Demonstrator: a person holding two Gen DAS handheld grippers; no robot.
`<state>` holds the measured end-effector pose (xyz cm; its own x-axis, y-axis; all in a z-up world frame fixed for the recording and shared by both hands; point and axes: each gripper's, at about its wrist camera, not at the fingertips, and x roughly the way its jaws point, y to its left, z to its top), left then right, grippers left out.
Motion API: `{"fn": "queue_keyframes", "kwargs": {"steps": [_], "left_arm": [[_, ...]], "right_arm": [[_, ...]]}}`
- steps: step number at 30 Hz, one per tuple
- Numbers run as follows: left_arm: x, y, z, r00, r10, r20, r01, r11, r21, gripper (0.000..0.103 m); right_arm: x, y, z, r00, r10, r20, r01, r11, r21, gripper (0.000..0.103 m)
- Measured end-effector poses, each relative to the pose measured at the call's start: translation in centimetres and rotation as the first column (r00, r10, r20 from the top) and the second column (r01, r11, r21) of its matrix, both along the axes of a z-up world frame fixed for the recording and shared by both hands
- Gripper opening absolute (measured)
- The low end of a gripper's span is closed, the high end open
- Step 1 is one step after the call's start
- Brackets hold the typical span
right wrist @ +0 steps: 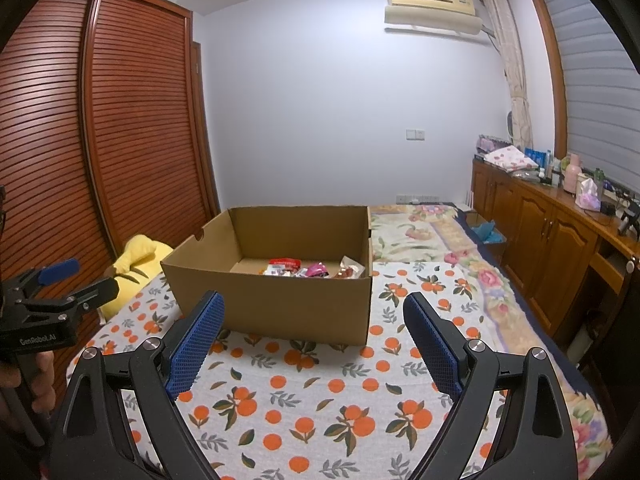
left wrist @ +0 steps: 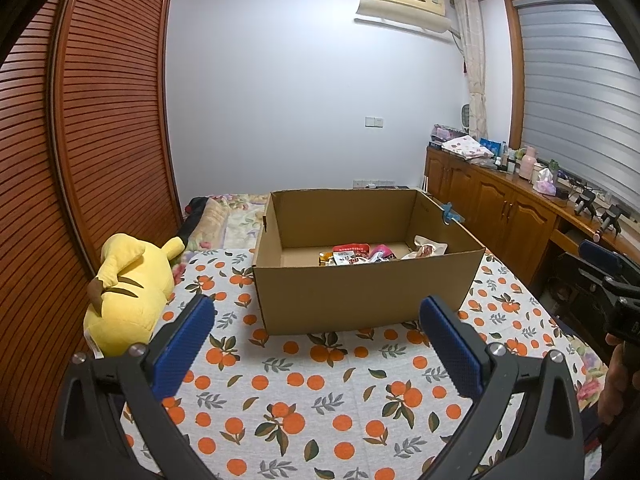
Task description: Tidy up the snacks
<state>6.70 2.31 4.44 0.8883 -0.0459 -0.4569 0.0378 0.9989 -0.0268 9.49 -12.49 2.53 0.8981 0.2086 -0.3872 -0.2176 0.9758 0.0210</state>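
An open cardboard box (left wrist: 360, 296) (right wrist: 280, 304) stands on a cloth with an orange-fruit print (left wrist: 304, 392) (right wrist: 304, 392). Several snack packets (left wrist: 360, 255) (right wrist: 304, 269) lie on its floor, toward the right side. My left gripper (left wrist: 316, 312) hovers open above the cloth, a short way in front of the box, with nothing between its blue pads. My right gripper (right wrist: 314, 312) is likewise open and empty, also short of the box's front wall. Each gripper shows at the edge of the other's view: the right gripper (left wrist: 608, 268) and the left gripper (right wrist: 68, 280).
A yellow plush toy (left wrist: 128, 296) (right wrist: 136, 264) lies left of the box, against a slatted wooden wardrobe (left wrist: 80, 140). A flowered quilt (right wrist: 420, 232) lies behind and to the right of the box. A wooden cabinet (right wrist: 560, 240) with clutter on top lines the right wall.
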Motion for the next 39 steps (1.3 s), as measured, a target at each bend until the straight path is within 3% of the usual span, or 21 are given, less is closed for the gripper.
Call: {"fn": "queue_keyframes", "kwargs": {"steps": [39], "left_arm": [[-0.05,0.12,-0.22,1.000,0.002,0.001,-0.002,1.000,0.006,0.103]], "right_arm": [[-0.08,0.04,-0.46,1.000,-0.013,-0.008,0.013,1.000,0.007,0.093]]}}
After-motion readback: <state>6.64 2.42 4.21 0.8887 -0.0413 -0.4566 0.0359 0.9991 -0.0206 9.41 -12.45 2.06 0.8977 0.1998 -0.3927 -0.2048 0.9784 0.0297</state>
